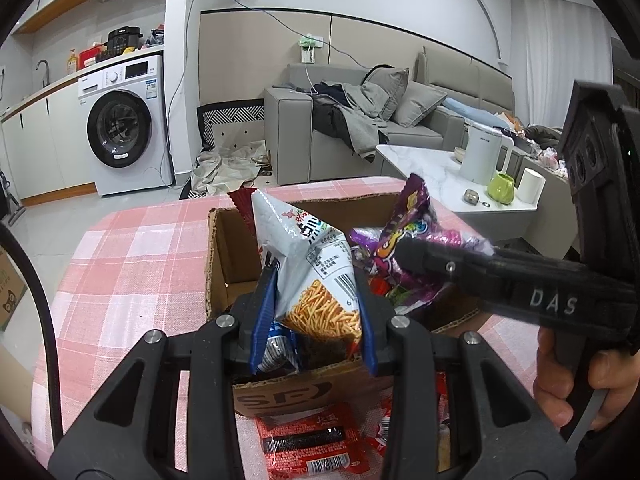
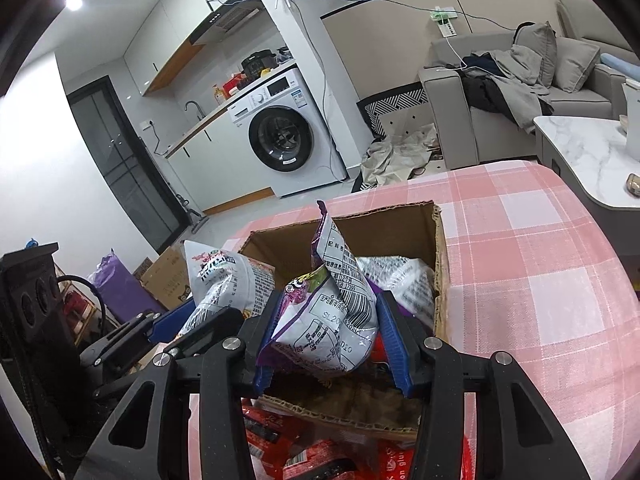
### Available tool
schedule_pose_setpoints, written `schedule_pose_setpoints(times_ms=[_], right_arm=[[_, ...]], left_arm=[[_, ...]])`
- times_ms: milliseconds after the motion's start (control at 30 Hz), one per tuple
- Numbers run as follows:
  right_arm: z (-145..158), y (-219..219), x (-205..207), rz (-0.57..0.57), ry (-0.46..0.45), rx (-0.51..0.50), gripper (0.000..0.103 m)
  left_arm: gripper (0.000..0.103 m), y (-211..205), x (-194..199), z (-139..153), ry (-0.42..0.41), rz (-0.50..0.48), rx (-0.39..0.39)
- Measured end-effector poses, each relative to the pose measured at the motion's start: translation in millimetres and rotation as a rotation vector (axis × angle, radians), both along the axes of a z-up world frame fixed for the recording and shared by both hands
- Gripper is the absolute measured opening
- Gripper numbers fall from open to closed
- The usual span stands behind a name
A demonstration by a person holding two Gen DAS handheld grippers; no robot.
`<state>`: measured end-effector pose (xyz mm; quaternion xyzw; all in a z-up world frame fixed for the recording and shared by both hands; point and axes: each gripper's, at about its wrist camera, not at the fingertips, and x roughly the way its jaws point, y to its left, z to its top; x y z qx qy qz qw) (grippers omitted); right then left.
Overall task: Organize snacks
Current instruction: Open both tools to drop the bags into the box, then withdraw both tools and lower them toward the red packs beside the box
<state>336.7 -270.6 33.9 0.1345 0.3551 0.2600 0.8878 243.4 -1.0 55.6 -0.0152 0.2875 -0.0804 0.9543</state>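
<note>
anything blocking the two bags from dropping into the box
Nothing visible. The left claw holds the white bag and the right claw the purple bag, both over the open box, which already holds snacks.

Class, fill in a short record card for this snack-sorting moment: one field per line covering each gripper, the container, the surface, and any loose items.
left gripper: shut on white noodle-snack bag, held over the box
right gripper: shut on purple snack bag, also over the box
container: open cardboard box, already holding other packets
surface: table with pink checked cloth
loose items: red snack packets lying on the cloth in front of the box
background: washing machine, grey sofa
</note>
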Motion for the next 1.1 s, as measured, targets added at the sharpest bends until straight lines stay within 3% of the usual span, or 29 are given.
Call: schedule_pose_setpoints(times_ms=[233, 467, 567, 633, 700, 800, 900, 967, 1100], right_arm=[[0, 3, 1, 0.004, 0.002, -0.056, 0.047], [13, -1, -9, 0.023, -0.043, -0.047, 0.052], [17, -4, -13, 0.019, -0.057, -0.057, 0.057], [19, -8, -18, 0.017, -0.060, -0.053, 0.064], [21, -13, -23, 0.015, -0.062, -0.046, 0.077], [21, -19, -28, 0.017, -0.052, -0.027, 0.095], [22, -24, -35, 0.023, -0.049, -0.015, 0.102], [22, -27, -44, 0.023, -0.062, -0.012, 0.102], [20, -32, -56, 0.017, -0.069, -0.011, 0.103]], left_arm=[[0.033, 8, 11, -20, 0.042, 0.015, -0.019], [0.033, 10, 1, -15, 0.032, 0.008, -0.009], [0.049, 11, -9, -9, 0.023, 0.012, -0.001], [0.071, 13, -16, -4, 0.014, 0.023, 0.004], [0.082, 16, -25, 0, 0.000, 0.029, 0.010], [0.084, 18, -40, 5, -0.005, 0.026, 0.020], [0.090, 17, -56, 8, -0.010, 0.034, 0.039], [0.101, 17, -69, 9, -0.019, 0.040, 0.047], [0.102, 18, -93, 6, -0.021, 0.036, 0.047]])
